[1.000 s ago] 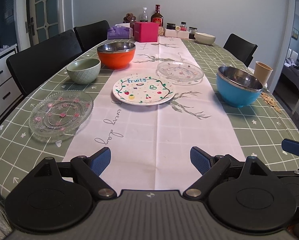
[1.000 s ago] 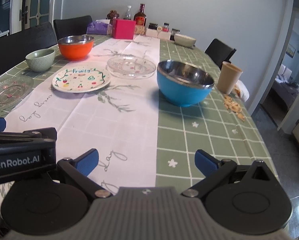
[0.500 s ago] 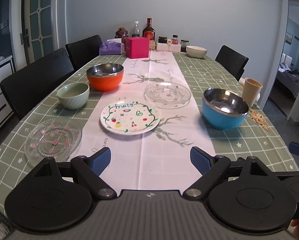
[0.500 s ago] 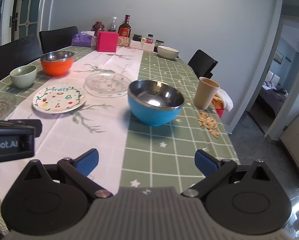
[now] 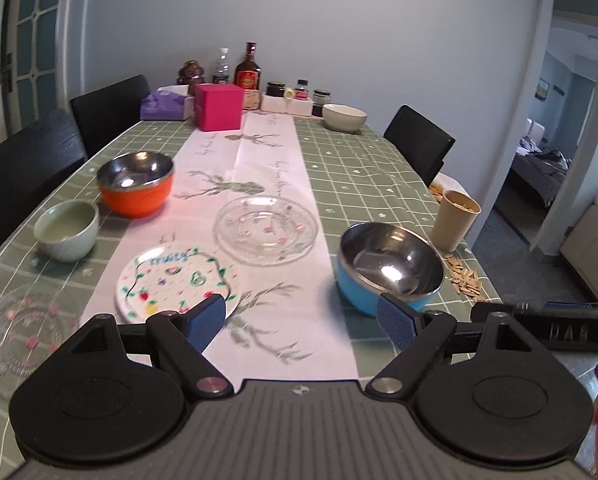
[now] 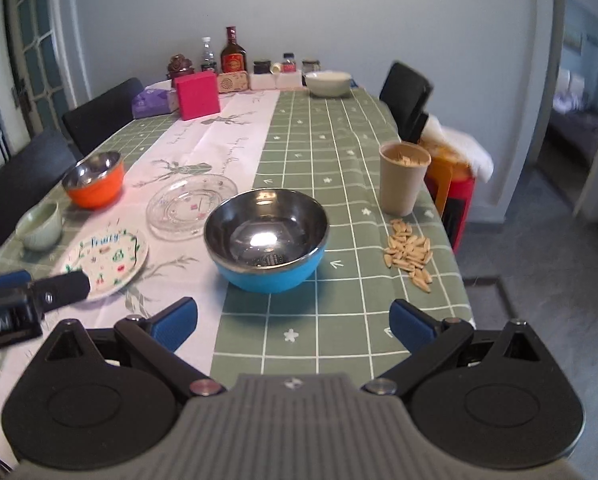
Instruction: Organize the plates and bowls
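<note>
Green checked table (image 6: 339,152) carries scattered dishes; both grippers, left (image 5: 299,318) and right (image 6: 293,320), hover spread and empty. Blue bowl (image 6: 265,240) sits nearest the right one; its slick steel rim could slip from a pinch.

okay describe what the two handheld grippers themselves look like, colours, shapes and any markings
Both match: the left gripper and right gripper each have a grey ribbed body with a small star-like emblem, two round black discs, black angled linkage arms with silver pivot screws, and blue textured fingertips. The left gripper's side carries white lettering, partly cut off. No cables visible.
</note>
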The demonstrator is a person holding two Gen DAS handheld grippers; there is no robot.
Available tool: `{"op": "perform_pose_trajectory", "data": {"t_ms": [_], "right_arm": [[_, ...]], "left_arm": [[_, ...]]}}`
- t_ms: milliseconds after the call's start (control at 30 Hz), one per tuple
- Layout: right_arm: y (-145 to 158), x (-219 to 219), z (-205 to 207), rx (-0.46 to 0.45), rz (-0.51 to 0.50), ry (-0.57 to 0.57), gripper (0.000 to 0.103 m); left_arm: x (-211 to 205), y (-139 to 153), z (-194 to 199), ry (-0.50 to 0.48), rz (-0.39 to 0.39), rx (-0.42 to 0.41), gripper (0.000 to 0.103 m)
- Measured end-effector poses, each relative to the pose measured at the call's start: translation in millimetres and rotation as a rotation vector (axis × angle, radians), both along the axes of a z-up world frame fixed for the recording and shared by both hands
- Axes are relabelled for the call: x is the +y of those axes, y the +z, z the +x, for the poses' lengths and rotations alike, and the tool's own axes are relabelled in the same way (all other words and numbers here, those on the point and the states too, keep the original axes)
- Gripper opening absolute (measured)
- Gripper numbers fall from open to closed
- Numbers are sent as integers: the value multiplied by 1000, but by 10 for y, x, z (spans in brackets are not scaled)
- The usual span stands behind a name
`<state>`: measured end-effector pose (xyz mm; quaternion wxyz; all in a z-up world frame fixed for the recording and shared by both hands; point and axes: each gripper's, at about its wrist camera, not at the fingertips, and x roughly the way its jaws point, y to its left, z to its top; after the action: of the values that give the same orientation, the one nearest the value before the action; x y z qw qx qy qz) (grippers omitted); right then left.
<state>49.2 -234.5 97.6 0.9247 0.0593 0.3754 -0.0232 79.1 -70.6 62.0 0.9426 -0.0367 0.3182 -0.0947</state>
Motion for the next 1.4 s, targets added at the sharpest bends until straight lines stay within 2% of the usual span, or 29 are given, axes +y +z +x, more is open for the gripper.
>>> {"op": "perform_pose_trajectory", "data": {"t_ms": [67, 167, 233, 267, 367, 433, 500, 533, 633, 700, 833, 933, 1067, 1233, 1400], "right_arm": [[22, -137, 150, 15, 55, -13, 79], [-14, -299, 398, 44, 148, -20, 75], [-92, -404, 549, 67, 198, -49, 72], [-149, -438, 626, 78, 225, -58, 67], [-327, -527, 744, 71, 317, -79, 57], [-443, -558, 759, 51, 379, -123, 55], [-530, -532, 799, 56, 400, -119, 48], [-559, -524, 823, 57, 399, -115, 45], [-582, -496, 846, 35, 381, -112, 44], [-586, -463, 881, 25, 354, -100, 41], [-644, -351, 953, 36, 303, -73, 32], [-691, -255, 1006, 32, 242, -62, 31], [-741, -174, 1052, 11, 179, -50, 28], [-762, -133, 1072, 17, 151, -63, 23], [-745, -137, 1058, 27, 148, -66, 22]], "left_arm": [[-87, -10, 131, -36, 7, -1, 100], [-206, -58, 336, -113, -7, -13, 100], [-286, -103, 474, -109, -3, -12, 97], [-321, -137, 557, -104, -7, 0, 96], [-389, -246, 794, -103, -35, 50, 88], [-409, -322, 920, -82, -51, 77, 76], [-420, -405, 1021, -56, -67, 98, 71], [-424, -446, 1068, -47, -77, 113, 68], [-445, -569, 1178, -50, -101, 164, 59], [-468, -644, 1219, -47, -116, 192, 56], [-529, -764, 1246, -35, -106, 202, 46], [-564, -825, 1279, -19, -104, 208, 46], [-647, -862, 1300, 21, -47, 201, 41], [-703, -877, 1296, 24, 3, 205, 21], [-720, -840, 1283, 16, 29, 197, 18]]}}
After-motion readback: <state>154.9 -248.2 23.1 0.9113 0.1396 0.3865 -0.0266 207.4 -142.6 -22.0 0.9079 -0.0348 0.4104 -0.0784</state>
